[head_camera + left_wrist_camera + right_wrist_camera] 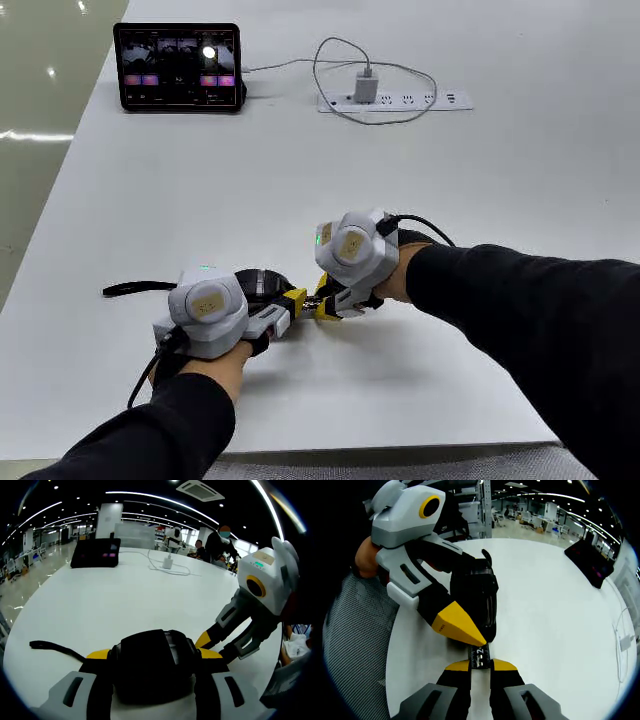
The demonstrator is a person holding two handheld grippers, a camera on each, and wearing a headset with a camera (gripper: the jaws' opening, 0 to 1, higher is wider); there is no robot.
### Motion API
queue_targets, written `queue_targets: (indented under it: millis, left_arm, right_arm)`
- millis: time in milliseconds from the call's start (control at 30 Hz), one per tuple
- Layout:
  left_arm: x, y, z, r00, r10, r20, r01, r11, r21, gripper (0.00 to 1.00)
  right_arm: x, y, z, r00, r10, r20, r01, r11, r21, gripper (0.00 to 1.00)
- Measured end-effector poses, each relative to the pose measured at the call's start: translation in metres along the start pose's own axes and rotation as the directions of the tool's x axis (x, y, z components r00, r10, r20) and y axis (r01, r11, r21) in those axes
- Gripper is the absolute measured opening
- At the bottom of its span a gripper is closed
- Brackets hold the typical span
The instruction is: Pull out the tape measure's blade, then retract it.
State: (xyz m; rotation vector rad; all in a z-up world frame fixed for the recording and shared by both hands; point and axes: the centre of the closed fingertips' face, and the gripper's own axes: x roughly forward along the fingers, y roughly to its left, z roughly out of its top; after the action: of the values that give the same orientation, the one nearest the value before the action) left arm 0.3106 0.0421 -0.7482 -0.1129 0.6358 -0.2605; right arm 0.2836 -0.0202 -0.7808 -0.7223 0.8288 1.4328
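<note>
**At the lower centre of the head view: case braced, blade tip pinched**

Low in the head view, near the front edge of the counter (450, 180), your two tools meet nose to nose. Your left hand-held gripper (290, 305) is clamped around the black tape measure (262, 285), one jaw on each side of the case, so the body probably won't slide when you pull. The case rests on the counter, and its strap (135, 289) trails towards the left of the frame.

In the right gripper view, your right hand-held gripper (481, 664) is closed on the blade (480, 652) just outside the case mouth. Only a short numbered stretch is out, so the pull looks barely begun. Holding the tip in line with the mouth should let the blade run out straight.
</note>
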Motion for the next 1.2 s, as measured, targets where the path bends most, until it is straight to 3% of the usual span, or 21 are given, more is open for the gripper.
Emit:
queue_targets:
  millis: [1200]
  left_arm:
    - [0.0, -0.001, 0.001, 1.0, -0.007, 0.004, 0.007, 1.0, 0.004, 0.62]
  right_arm:
    - [0.006, 0.002, 0.011, 0.9997, -0.014, 0.018, 0.014, 1.0, 0.009, 0.1]
